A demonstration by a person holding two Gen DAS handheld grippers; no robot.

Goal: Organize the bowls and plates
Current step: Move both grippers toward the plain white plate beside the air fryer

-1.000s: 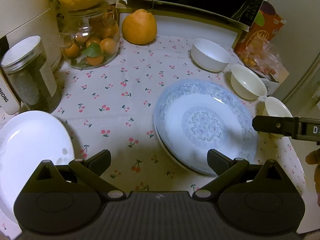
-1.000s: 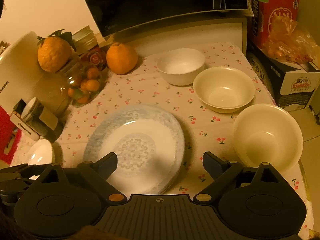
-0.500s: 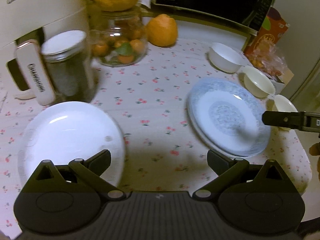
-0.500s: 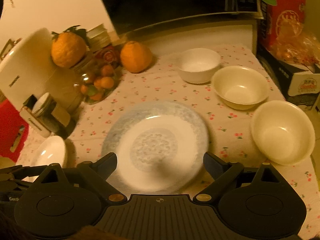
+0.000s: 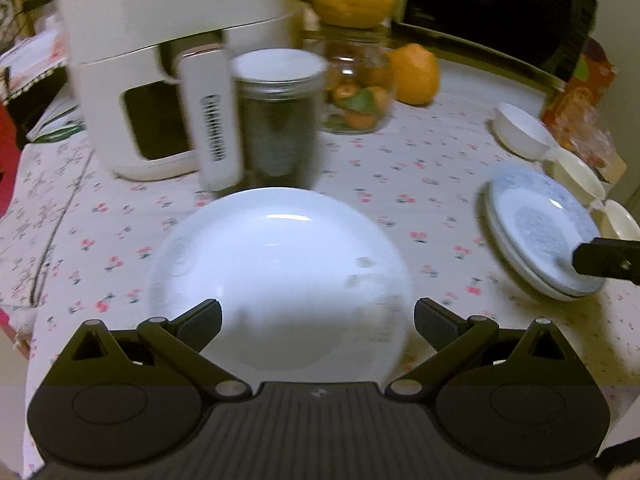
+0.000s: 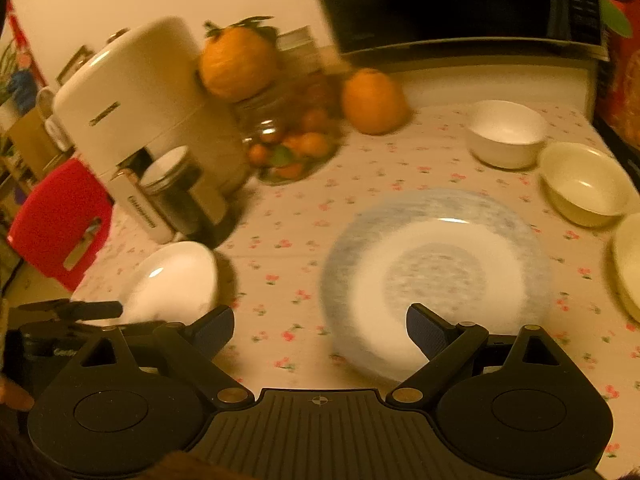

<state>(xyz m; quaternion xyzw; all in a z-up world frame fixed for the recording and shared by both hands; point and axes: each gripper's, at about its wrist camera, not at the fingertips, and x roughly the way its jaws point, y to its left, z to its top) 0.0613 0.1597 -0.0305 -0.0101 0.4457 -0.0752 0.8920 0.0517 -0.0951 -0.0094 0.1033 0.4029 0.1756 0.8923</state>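
A plain white plate (image 5: 280, 276) lies on the cherry-print cloth right in front of my open, empty left gripper (image 5: 318, 320); it also shows in the right wrist view (image 6: 172, 280). A blue-patterned plate stack (image 6: 436, 276) lies in front of my open, empty right gripper (image 6: 320, 328), and shows at the right in the left wrist view (image 5: 540, 232). A white bowl (image 6: 506, 132) and two cream bowls (image 6: 584, 182) (image 6: 628, 264) stand along the right edge.
A white air fryer (image 5: 160, 64), a dark lidded jar (image 5: 278, 116), a glass jar of small oranges (image 5: 356, 96) and a large orange (image 5: 414, 74) stand at the back. A microwave (image 5: 492, 12) is behind. A red stool (image 6: 60, 224) stands left of the table.
My left gripper has swung left, from over the blue plates to facing the white plate. My right gripper has also shifted left, so the blue plates now sit at its right finger.
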